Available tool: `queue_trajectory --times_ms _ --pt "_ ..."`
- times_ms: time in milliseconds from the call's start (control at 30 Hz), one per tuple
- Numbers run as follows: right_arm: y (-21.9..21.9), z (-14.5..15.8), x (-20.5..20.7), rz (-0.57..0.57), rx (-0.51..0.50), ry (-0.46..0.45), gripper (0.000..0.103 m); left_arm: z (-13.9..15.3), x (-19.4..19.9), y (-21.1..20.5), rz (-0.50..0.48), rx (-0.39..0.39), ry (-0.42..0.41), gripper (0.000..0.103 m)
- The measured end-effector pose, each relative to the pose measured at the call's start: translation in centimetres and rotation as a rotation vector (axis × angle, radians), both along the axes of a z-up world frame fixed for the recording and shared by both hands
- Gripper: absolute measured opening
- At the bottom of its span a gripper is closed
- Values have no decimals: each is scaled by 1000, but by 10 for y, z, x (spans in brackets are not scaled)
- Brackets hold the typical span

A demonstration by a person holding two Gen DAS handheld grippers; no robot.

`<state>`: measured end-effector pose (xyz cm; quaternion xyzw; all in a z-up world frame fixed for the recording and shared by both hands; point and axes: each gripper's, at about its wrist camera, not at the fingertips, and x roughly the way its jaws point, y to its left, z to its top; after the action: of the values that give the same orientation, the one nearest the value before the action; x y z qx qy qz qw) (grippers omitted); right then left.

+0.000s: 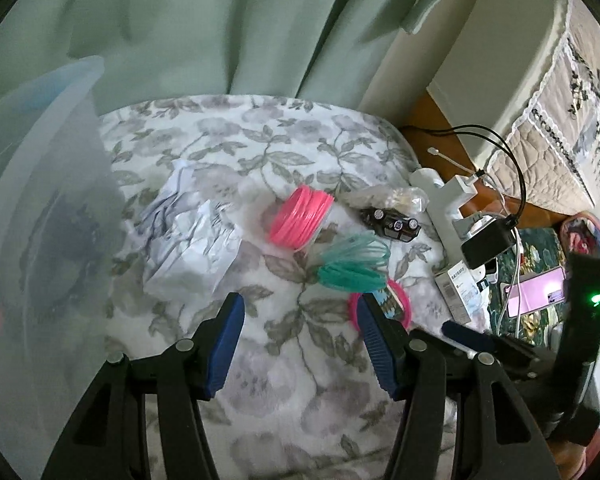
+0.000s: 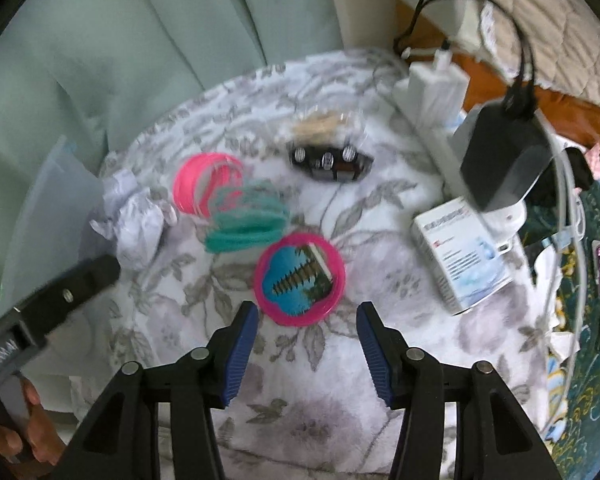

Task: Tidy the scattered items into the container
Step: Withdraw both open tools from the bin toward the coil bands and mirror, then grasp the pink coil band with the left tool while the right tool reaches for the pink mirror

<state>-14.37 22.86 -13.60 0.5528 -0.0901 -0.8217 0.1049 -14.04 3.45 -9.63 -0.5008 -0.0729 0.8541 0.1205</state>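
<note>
Approach step: both hand-held grippers hang half open and empty over the floral blanket (image 1: 300, 380). The right hand-held gripper (image 2: 306, 334) faces the pink-rimmed round case (image 2: 298, 282); closing on its rim is likely next. The left hand-held gripper (image 1: 300, 330) faces crumpled paper (image 1: 192, 236), near the translucent container (image 1: 40, 208) at the blanket's left edge. Pink coil (image 1: 302, 216), teal coil (image 1: 352, 266) and toy car (image 1: 390, 224) lie mid-blanket. Container contents are indistinct; the right view is blurred

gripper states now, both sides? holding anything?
Left gripper: open, empty, above the floral blanket.
Right gripper: open, empty, just short of the pink round mirror.
</note>
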Motion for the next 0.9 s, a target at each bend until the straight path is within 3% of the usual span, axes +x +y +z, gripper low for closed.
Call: queue_trajectory --times_ms 500,900 --pt "-17 -37 -13 39 42 -75 58 -31 -60 13 -36 -4 -20 60" --pt "-32 -37 -16 46 119 -36 66 -55 -88 27 -79 -23 -36 60"
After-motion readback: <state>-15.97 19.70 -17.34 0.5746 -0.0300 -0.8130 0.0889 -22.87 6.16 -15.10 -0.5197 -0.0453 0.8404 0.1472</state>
